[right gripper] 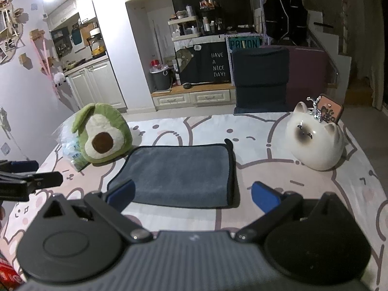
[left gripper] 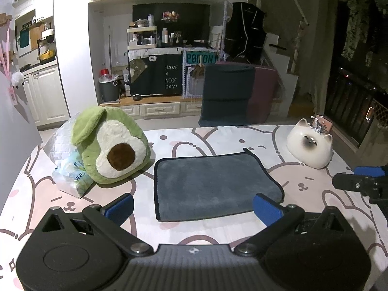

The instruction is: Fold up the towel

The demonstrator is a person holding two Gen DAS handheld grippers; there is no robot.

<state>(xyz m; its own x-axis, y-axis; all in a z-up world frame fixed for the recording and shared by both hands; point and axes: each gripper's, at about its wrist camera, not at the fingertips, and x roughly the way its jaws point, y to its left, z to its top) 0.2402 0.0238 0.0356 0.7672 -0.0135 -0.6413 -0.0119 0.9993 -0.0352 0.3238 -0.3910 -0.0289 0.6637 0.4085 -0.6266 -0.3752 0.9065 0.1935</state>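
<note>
Grey towel (left gripper: 215,186) is lying flat, already folded to a rectangle w/ doubled edge, at centre of the counter (left gripper: 218,138) on the bunny-print cloth. Left tool (left gripper: 194,206) is hovering at towel's 6 o'clock, jaws spread wide, gripping nothing. Right tool (right gripper: 192,197) is also hovering near towel's 6 o'clock edge, jaws apart, empty. Avocado plush (left gripper: 109,145) is sitting at towel's 10 o'clock, just beside it; white cat figurine (left gripper: 309,146) at 2 o'clock, apart.
</note>
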